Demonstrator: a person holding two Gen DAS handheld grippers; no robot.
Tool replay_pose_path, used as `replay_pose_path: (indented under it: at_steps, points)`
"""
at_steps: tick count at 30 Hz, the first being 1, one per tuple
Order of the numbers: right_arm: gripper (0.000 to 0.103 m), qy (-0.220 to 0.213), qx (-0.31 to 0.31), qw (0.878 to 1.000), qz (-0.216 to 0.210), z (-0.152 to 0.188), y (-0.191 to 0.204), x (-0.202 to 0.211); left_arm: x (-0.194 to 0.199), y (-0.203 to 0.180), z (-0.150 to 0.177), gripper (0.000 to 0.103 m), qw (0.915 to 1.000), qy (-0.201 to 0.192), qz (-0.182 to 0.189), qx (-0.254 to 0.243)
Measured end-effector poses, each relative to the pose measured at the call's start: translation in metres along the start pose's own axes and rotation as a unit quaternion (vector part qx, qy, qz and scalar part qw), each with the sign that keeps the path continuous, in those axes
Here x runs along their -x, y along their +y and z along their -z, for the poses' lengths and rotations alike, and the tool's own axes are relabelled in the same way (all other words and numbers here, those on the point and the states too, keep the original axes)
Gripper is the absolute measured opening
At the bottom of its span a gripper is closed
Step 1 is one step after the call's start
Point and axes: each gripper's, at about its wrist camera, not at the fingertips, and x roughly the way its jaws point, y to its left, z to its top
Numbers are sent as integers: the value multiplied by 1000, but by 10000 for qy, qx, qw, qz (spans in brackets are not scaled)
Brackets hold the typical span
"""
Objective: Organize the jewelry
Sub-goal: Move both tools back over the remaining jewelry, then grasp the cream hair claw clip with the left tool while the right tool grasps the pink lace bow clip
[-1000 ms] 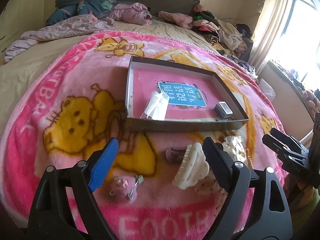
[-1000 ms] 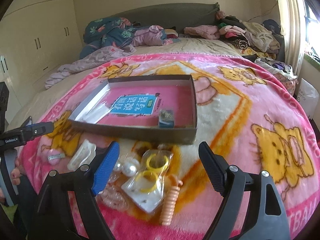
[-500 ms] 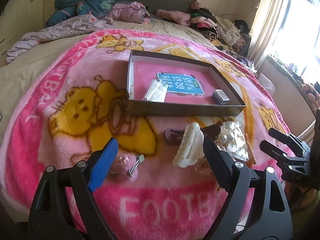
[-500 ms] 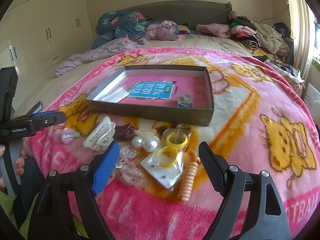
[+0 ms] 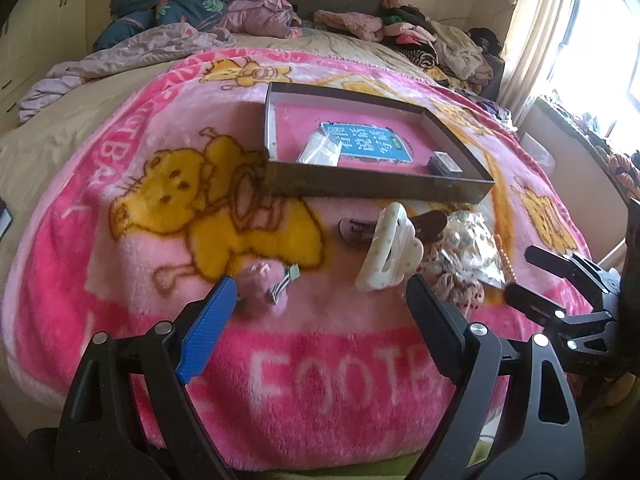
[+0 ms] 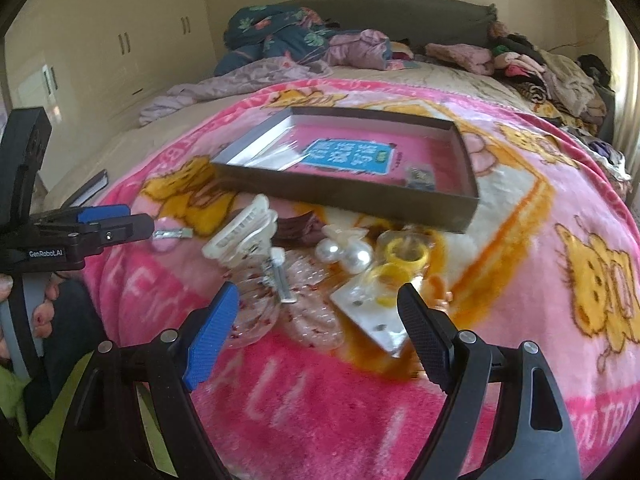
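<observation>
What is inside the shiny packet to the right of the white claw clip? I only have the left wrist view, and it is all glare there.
Observer: The right wrist view shows two yellow rings in that clear packet.
Operator: Anything between packet and clip?
Observer: Two large pearl beads, side by side, just right of the white claw clip.
Operator: What is the right gripper aimed at?
Observer: The right gripper, jaws open and holding nothing, points at a clear spotted bow.

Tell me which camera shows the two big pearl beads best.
The right wrist view: the pearl beads lie in plain sight, side by side, between the white claw clip and the yellow rings. The left wrist view does not show them clearly.
</observation>
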Motion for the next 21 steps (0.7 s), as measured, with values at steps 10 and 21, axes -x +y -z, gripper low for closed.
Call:
replay_pose_path:
  at_steps: [10,21]
  points:
    - [79,292,177,9990,-281,7,12,-36,-7,-9,8,78,9997,216,22,-138]
    - [29,443,282,9970,-565,18,14,-52,-39,-41,-4,71,9968,545,116,-580]
